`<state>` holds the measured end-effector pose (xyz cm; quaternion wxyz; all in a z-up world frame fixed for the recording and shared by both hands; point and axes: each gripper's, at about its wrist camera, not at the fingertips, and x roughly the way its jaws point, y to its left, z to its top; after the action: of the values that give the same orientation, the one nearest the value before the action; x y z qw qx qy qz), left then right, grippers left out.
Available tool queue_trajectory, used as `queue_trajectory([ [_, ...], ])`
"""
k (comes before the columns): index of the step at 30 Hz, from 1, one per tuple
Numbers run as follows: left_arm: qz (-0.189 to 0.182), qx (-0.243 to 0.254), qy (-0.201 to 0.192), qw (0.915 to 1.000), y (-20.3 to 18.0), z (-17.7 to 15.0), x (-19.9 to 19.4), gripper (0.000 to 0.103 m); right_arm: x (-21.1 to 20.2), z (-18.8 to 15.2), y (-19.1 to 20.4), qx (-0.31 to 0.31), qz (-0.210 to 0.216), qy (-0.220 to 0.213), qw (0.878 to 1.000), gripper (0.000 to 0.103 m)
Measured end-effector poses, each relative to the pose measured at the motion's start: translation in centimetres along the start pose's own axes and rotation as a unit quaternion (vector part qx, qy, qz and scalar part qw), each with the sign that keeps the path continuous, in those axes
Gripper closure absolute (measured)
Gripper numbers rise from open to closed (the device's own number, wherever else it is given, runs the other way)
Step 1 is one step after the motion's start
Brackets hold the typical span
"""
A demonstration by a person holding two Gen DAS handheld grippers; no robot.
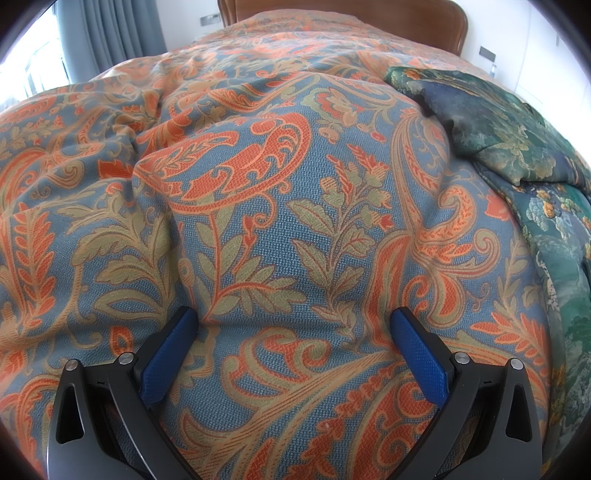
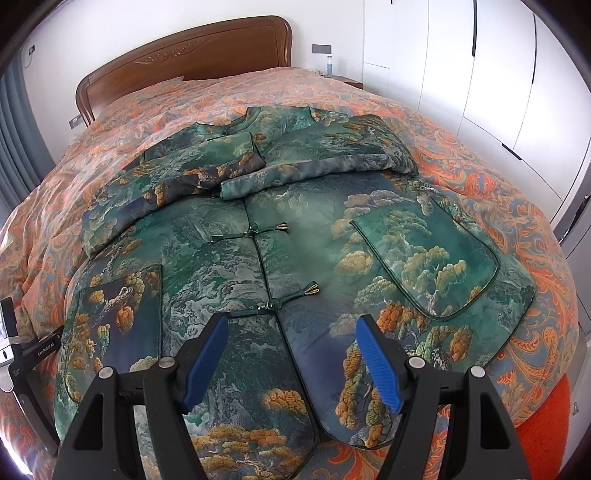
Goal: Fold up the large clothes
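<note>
A large green padded jacket point(image 2: 280, 229) with a tree and cloud print lies front up on the bed, both sleeves folded across its chest, frog buttons down the middle. My right gripper point(image 2: 291, 325) is open and empty, hovering over the jacket's lower hem near the lowest button point(image 2: 274, 304). In the left wrist view the jacket point(image 1: 517, 155) shows only at the right edge. My left gripper point(image 1: 293, 317) is open and empty over the bedspread point(image 1: 258, 221), left of the jacket.
The bed has an orange and blue paisley bedspread point(image 2: 480, 177) and a wooden headboard point(image 2: 192, 59). White wardrobes point(image 2: 480, 74) stand at the right, grey curtains point(image 1: 110, 29) at the left. The left gripper's body point(image 2: 22, 354) shows at the right wrist view's left edge.
</note>
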<state>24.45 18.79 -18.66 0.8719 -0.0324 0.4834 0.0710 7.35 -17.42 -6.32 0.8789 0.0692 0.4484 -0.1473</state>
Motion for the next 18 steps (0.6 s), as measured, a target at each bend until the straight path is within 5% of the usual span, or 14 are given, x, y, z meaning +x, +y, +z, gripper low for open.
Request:
queue_trajectory([
  [18,0.000,0.000,0.000,1.0000,0.15,0.04,0.02,0.000,0.30,0.12,0.46,-0.004,-0.005,0.006,1.000,0.030],
])
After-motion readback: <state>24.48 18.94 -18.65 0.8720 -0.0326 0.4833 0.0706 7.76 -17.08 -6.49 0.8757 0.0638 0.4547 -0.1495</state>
